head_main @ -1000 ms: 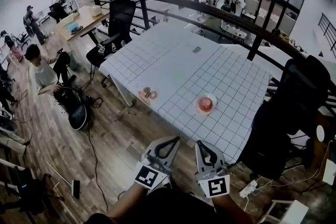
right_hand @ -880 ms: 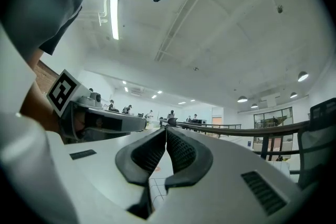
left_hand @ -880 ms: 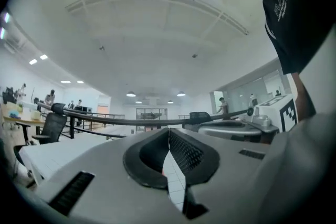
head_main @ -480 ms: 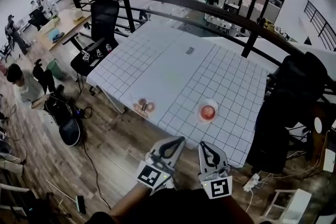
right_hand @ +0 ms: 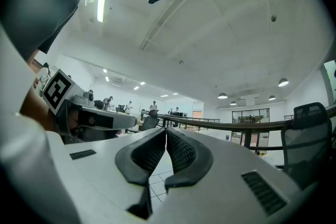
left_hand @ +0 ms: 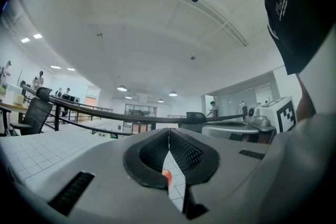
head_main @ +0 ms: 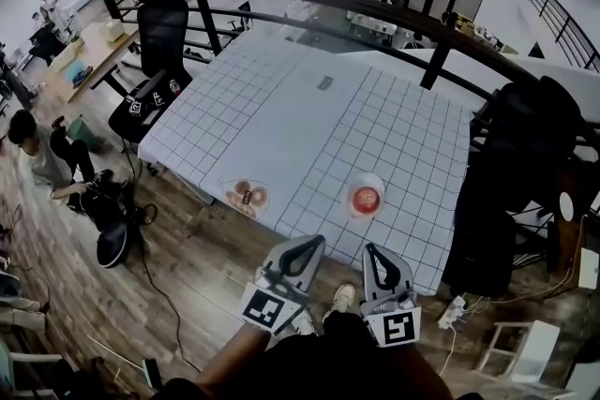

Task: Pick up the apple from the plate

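Bright even ceiling lighting, strong fisheye distortion, dark vignetted corners

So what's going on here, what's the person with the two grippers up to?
A person stands at the near edge of a gridded table, holding a gripper in each hand. The left gripper and right gripper are both shut and empty, held about level and short of the table. The apple sits untouched on its plate near the table's near edge, just ahead of the right gripper. A second plate with brownish food lies further left.
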The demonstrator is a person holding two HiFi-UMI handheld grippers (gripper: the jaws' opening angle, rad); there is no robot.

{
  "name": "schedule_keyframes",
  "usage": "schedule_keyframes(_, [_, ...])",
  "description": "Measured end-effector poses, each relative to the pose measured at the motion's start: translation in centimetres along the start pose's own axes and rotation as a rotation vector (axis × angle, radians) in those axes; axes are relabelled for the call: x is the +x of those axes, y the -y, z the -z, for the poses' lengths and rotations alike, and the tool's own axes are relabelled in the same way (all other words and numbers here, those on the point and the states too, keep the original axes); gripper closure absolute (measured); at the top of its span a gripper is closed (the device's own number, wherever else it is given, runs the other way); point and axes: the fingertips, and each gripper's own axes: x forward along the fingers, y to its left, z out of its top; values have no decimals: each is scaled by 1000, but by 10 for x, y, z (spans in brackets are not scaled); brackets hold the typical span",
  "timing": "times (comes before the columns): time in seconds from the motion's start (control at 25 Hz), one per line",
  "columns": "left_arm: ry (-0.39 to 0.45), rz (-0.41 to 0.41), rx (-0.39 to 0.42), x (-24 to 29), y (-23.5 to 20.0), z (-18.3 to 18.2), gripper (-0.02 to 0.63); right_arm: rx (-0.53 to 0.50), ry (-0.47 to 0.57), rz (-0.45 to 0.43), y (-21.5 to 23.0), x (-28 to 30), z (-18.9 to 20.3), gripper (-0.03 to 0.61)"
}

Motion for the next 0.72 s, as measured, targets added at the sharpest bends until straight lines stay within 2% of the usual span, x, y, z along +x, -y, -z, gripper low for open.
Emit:
schedule_keyframes(0.16, [-27,-13,17,14,-7,12,591,5,-27,4,20,7,13,554])
schedule_keyframes(0.28, [-54,-19,12,5,5,10,591,11,-43,6,21,-4,10,554])
schedule_keyframes(0.4, [-60,-36,-54,-1,-2,13,591,20,-57,-3,16,-3,12,554])
schedule_keyframes(0.6, [-62,-81,-97,64,-30,24,591,54,-55,-55,69,39,34,554])
schedule_keyframes(0.72, [-46,-110,-141,56,-28,29,591,71,-39,-89,64,33,34,554])
